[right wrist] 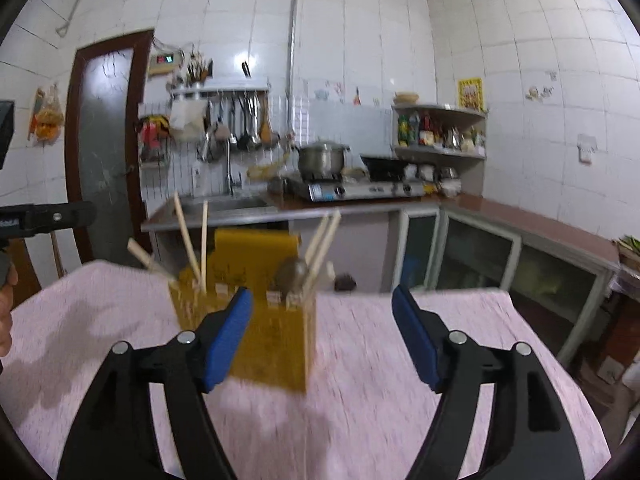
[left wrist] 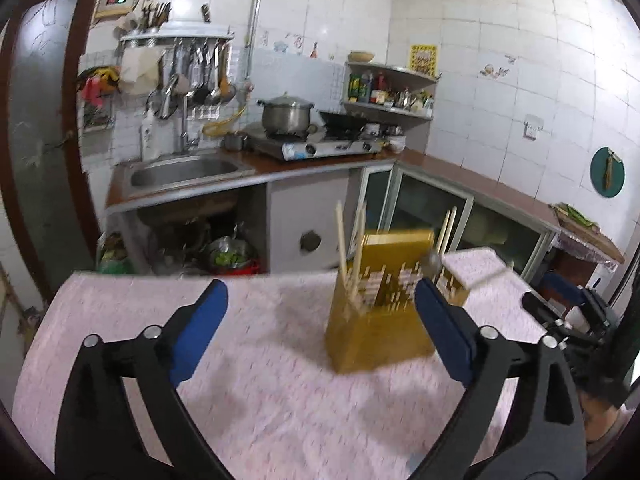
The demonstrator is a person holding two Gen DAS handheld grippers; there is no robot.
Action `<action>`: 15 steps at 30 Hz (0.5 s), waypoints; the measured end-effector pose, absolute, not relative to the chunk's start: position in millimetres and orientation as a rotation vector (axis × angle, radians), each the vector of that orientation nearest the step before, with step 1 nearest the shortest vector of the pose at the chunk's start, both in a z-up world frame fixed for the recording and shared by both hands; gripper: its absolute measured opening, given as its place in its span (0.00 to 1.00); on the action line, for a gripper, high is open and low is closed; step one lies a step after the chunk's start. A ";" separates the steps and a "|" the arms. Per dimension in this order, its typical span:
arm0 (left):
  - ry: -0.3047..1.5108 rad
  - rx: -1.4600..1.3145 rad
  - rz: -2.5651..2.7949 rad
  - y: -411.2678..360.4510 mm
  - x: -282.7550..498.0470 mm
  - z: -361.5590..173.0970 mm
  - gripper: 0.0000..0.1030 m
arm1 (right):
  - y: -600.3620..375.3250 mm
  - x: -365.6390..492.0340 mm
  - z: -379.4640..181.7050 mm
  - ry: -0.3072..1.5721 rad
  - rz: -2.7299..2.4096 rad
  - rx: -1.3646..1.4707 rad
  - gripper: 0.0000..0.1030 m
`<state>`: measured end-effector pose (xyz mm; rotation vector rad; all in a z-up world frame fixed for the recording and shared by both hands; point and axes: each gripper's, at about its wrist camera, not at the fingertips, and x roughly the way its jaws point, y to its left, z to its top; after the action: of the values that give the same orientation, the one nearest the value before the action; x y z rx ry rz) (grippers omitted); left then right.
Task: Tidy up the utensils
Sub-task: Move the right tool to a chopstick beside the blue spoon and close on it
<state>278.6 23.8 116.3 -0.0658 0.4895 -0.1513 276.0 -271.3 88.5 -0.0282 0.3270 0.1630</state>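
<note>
Both grippers, left (left wrist: pixel 321 300) and right (right wrist: pixel 322 312), show fingers apart, empty. Chopsticks (right wrist: pixel 188 236) stand in yellow holder (right wrist: pixel 260 340) at 12 o'clock on tabletop (right wrist: pixel 400 360). Judged: between placements; next, fetch another utensil.

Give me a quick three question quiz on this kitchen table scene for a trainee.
1. True or false: the left gripper holds a chopstick.
2. What sticks up from the yellow utensil holder? A) knives B) chopsticks C) whisks
3. What covers the table under the holder?

Key: 1. False, both the left gripper and the right gripper are open and empty. 2. B. 3. A pink tablecloth.
</note>
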 end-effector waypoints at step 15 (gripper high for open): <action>0.735 -0.120 -0.084 38.0 201.3 22.5 0.95 | -249.6 215.3 7.5 0.666 0.214 -0.043 0.72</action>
<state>201.3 38.0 22.5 -0.1196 0.7351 -0.0845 215.3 -249.6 7.5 -0.0432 0.6664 0.2140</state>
